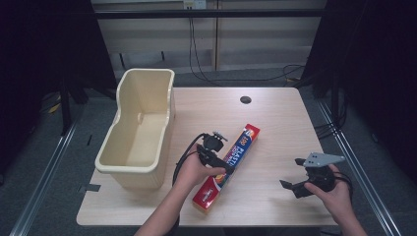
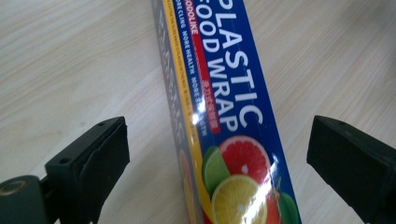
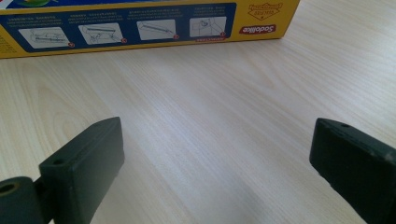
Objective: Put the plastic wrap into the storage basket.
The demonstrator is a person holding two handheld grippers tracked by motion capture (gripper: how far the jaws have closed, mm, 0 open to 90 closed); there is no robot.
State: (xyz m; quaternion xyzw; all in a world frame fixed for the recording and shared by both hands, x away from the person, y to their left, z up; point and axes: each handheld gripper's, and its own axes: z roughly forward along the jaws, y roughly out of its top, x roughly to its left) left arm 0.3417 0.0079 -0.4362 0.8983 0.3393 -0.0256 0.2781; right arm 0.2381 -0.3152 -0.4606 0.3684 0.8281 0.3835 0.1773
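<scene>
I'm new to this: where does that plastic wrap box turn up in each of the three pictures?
High view: the plastic wrap box lies diagonally at the table's centre front, under the left tool.
Left gripper view: it runs up the middle, between the open jaws, fruit picture nearest.
Right gripper view: its yellow instruction side lies along the top edge.
Shared landmark: the pale wooden table.

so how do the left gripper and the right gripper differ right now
The left gripper straddles the plastic wrap box, one jaw on each side of it; the right gripper has only bare table between its jaws. The left gripper is over the box's middle; the right gripper sits apart, off to the box's side, facing its yellow side panel. Both are open wide, and neither grips anything.
</scene>
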